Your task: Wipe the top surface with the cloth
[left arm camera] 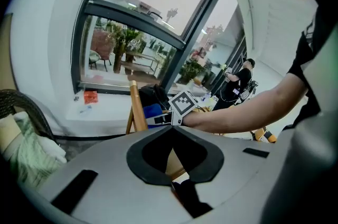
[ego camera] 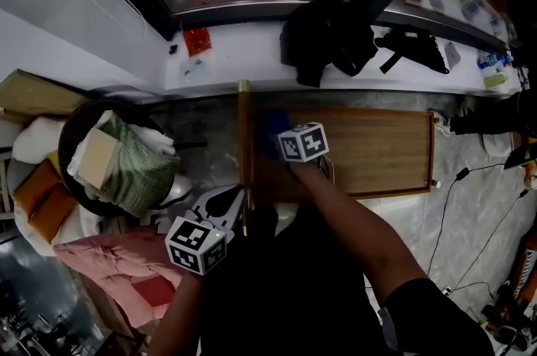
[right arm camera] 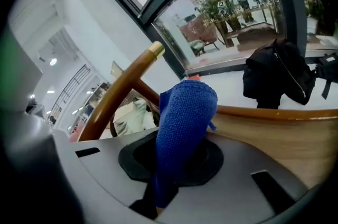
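Note:
The brown wooden top lies in the middle of the head view. My right gripper is at its left end, shut on a blue knitted cloth. In the right gripper view the cloth sticks up from between the jaws of the right gripper, over the wooden top. My left gripper is held off the top's near left corner, jaws together and holding nothing. In the left gripper view the left gripper points toward the blue cloth and the other gripper's marker cube.
A light wooden rail runs along the top's left end. A dark basket of folded cloths stands to the left, with pink fabric near it. A black bag lies on the white sill beyond. Cables trail over the floor at right.

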Motion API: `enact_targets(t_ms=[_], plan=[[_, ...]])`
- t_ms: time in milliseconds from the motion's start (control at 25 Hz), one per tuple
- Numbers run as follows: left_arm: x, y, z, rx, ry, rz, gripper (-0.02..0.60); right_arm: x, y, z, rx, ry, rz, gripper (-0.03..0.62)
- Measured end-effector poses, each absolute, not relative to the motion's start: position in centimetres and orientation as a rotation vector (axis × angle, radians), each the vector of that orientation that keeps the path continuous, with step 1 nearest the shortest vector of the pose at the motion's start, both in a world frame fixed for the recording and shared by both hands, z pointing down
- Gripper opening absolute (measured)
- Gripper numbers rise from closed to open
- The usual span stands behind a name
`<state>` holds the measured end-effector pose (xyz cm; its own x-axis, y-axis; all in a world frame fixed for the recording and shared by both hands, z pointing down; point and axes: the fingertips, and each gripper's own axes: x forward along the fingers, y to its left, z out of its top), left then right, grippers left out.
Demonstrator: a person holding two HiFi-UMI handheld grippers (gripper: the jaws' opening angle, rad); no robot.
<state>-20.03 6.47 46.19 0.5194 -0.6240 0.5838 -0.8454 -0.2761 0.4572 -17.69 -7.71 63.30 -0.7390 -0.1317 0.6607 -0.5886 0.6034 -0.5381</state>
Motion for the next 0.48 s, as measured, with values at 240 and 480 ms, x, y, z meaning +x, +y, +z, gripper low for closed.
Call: enact_targets(t_ms=[240, 480], plan=[[-21.9, 7.4, 46.5, 1.987, -1.214, 0.37, 0.009, -19.2, -6.8, 65.7, 0.583, -2.198, 1.069, 0.057], [-22.5, 7.5, 46.6, 1.979, -1.221, 0.371, 0.009, -19.1, -6.8, 67.0, 0.562, -2.163, 0.997, 0.057]])
